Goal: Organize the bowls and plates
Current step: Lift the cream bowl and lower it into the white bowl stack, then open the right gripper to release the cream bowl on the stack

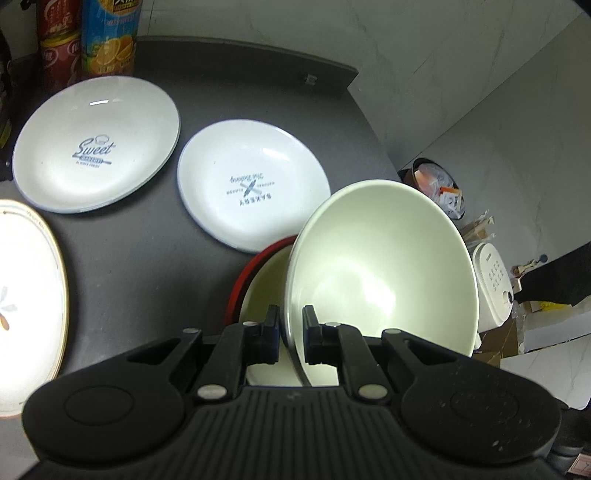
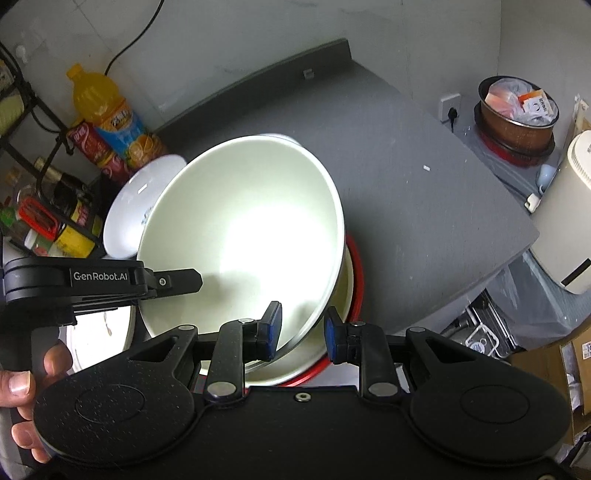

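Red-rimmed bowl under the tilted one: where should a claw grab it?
Take the red-rimmed bowl by its exposed right rim, coming from the right. The tilted white bowl, pinched by the left claw, covers its left and middle; a wall-straddling pinch suits the thin rim.

The dark grey table carries two white plates with blue print: one at the far left, one to its right. A gold-rimmed plate lies near left. A red-rimmed bowl stands near, bottles far left.
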Demonstrator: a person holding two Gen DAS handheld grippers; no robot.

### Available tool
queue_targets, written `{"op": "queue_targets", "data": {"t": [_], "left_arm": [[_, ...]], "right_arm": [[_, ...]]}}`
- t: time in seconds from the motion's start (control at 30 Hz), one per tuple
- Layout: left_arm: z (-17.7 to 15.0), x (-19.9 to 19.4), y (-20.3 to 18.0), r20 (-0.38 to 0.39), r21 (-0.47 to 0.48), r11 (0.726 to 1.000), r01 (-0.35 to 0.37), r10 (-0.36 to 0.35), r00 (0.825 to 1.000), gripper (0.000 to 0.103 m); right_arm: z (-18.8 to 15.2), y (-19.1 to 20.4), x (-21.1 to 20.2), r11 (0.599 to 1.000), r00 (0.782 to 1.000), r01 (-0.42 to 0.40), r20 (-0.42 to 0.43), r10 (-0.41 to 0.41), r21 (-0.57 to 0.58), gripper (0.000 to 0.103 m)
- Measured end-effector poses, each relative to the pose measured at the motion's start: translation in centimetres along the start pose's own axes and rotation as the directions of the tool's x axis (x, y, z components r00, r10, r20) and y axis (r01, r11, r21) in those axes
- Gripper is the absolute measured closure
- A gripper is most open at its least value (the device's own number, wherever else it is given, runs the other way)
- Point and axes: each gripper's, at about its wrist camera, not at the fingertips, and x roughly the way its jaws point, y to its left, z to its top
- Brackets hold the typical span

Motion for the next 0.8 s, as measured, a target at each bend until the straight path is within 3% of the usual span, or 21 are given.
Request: {"op": "queue_targets", "data": {"t": [0.27, 0.43, 0.63, 0.73, 0.8], "left_arm": [[-0.9, 0.5, 1.0, -0.027, -0.012, 1.000, -0.025, 0.024, 0.999, 0.093], [-0.8, 0.3, 1.0, -0.031, -0.017, 1.000, -0.016, 0.015, 0.999, 0.092], [-0.9, -0.1, 1.1, -0.041, -0.021, 1.000, 0.003, -0.004, 0.999, 0.087], [-0.8, -0.7, 1.2, -0.033, -0.026, 1.000, 0.010, -0.011, 0.999, 0.078], [-0.8, -1.2, 1.1, -0.021, -0.019, 1.000, -0.004, 0.004, 1.000, 0.064]], "right_arm": [[0.1, 0.3, 0.4, 1.000, 1.000, 0.002, -0.011, -0.002, 0.001, 0.077], [0.0, 0.4, -0.1, 1.000, 1.000, 0.012, -0.013, -0.012, 0.016, 0.064], [-0.5, 0.4, -0.8, 1.000, 1.000, 0.009, -0.005, -0.009, 0.029, 0.058], [-0.6, 0.7, -1.5, 1.000, 1.000, 0.013, 0.020, -0.014, 0.024, 0.046], [-0.5, 1.0, -1.9, 1.000, 0.999, 0.012, 0.036, -0.013, 0.016, 0.043]]}}
